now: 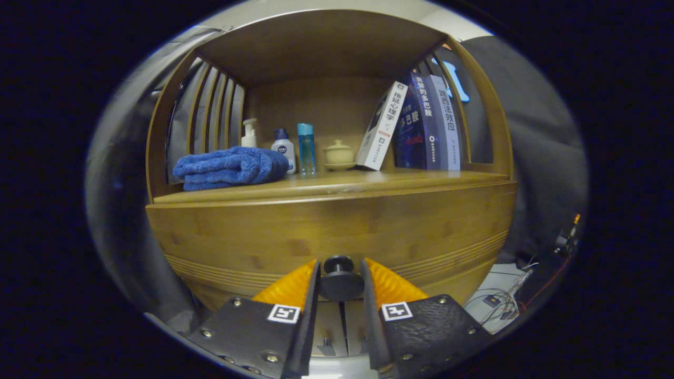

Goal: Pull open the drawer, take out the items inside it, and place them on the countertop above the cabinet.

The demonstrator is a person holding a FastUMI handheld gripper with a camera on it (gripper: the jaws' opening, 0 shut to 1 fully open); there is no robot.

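The cabinet (331,231) is facing the gripper, its drawer (337,237) sitting closed under the countertop (337,184), so the contents are waiting hidden. The gripper (340,273) is straddling the knob (339,281), fingers slightly spread, seemingly lining up a pinch; whether they are touching it, I cannot tell.

Riding low, close to the cabinet

We look forward along the jaws, facing the drawer front (331,231) near us, the shelf (337,181) slightly above.

Closed wooden drawer (337,231), its dark round knob (339,273) between the fingers (310,287).
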